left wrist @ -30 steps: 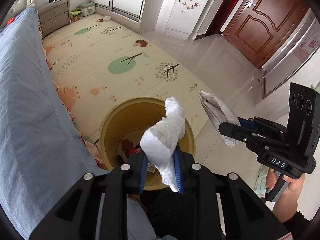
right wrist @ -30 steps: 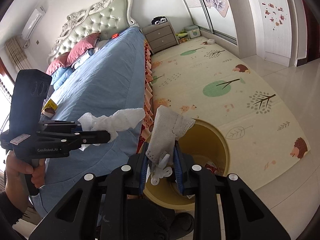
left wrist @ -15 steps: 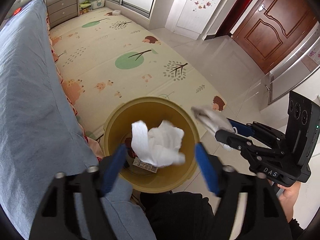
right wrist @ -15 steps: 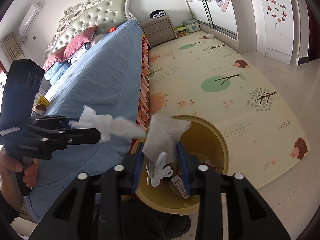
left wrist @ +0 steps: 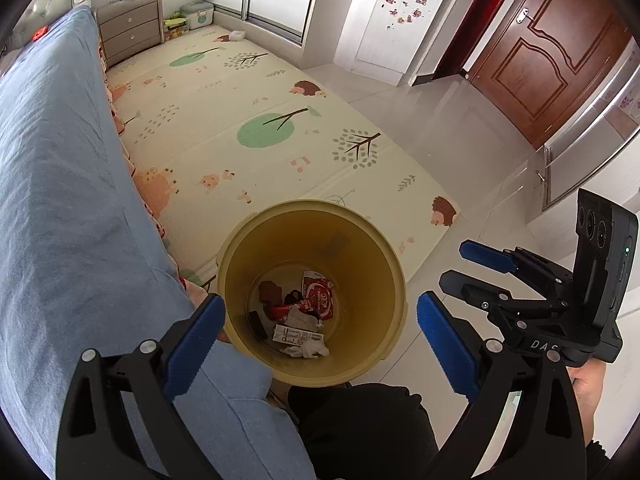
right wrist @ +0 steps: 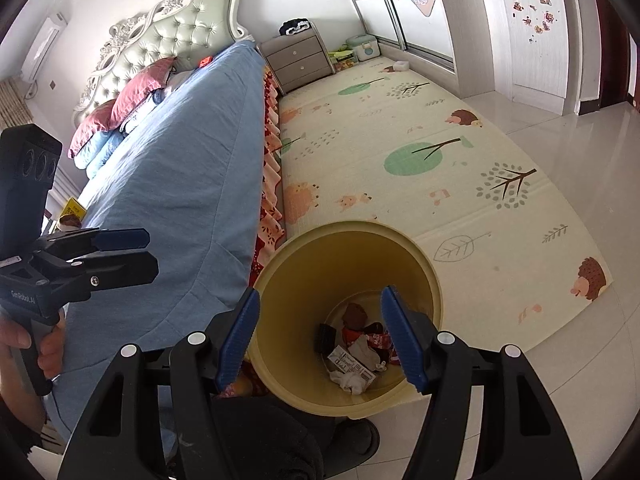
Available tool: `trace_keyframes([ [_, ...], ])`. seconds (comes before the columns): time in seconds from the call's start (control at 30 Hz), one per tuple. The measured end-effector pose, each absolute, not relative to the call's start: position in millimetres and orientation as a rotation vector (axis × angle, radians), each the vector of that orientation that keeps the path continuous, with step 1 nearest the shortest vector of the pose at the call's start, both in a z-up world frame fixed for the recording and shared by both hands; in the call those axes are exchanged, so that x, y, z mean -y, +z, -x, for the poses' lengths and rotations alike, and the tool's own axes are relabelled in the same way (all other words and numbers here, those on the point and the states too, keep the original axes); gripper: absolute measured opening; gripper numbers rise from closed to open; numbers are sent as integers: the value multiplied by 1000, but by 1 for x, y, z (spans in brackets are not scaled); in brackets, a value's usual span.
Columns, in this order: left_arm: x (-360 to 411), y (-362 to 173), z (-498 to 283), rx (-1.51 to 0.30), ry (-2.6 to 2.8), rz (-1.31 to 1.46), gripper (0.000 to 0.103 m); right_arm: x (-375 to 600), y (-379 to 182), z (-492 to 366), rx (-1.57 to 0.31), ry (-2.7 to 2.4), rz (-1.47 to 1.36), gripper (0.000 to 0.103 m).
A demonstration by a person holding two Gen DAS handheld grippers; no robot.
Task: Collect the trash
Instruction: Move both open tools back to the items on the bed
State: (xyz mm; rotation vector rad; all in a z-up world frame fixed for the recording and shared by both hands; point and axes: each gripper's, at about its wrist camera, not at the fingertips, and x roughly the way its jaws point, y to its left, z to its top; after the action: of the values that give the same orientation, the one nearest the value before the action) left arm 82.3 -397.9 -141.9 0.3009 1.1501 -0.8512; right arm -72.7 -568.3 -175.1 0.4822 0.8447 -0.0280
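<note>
A yellow bin (left wrist: 312, 206) (right wrist: 348, 226) stands on the floor by the bed, right below both grippers. My left gripper (left wrist: 318, 308) (right wrist: 150, 252) hangs over it, its jaws wide and still opening, nothing between them. My right gripper (right wrist: 320, 300) (left wrist: 456, 264) hovers at the bin's other side, jaws also opening and empty. At the bottom of the bin lie a crumpled white tissue (left wrist: 308, 348) (right wrist: 352, 380), a white mask-like cloth (right wrist: 366, 354), red wrappers (left wrist: 318, 294) and a printed paper slip (left wrist: 296, 334).
A bed with a blue cover (left wrist: 60, 200) (right wrist: 180, 168) runs along the left, its corner next to the bin. A patterned play mat (left wrist: 240, 120) covers the floor beyond. A grey nightstand (left wrist: 130, 28) and a brown door (left wrist: 540, 60) stand farther off. A person's dark-clothed leg (left wrist: 360, 420) is just below the bin.
Both grippers went from shut to open. The white tissue fell from the left one and the white cloth from the right one, and both now lie in the bin.
</note>
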Motion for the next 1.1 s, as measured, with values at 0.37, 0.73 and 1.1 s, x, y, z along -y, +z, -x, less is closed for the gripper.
trace_keyframes([
  [0.37, 365, -121, -76, -1108, -842, -250, 96, 547, -148, 73, -811, 7, -449, 63],
  [0.73, 288, -98, -78, -1013, -721, -218, 96, 494, -115, 56, -778, 100, -379, 64],
  [1.1, 183, -72, -86, -918, -573, -177, 97, 407, -81, 23, -751, 231, -276, 66],
])
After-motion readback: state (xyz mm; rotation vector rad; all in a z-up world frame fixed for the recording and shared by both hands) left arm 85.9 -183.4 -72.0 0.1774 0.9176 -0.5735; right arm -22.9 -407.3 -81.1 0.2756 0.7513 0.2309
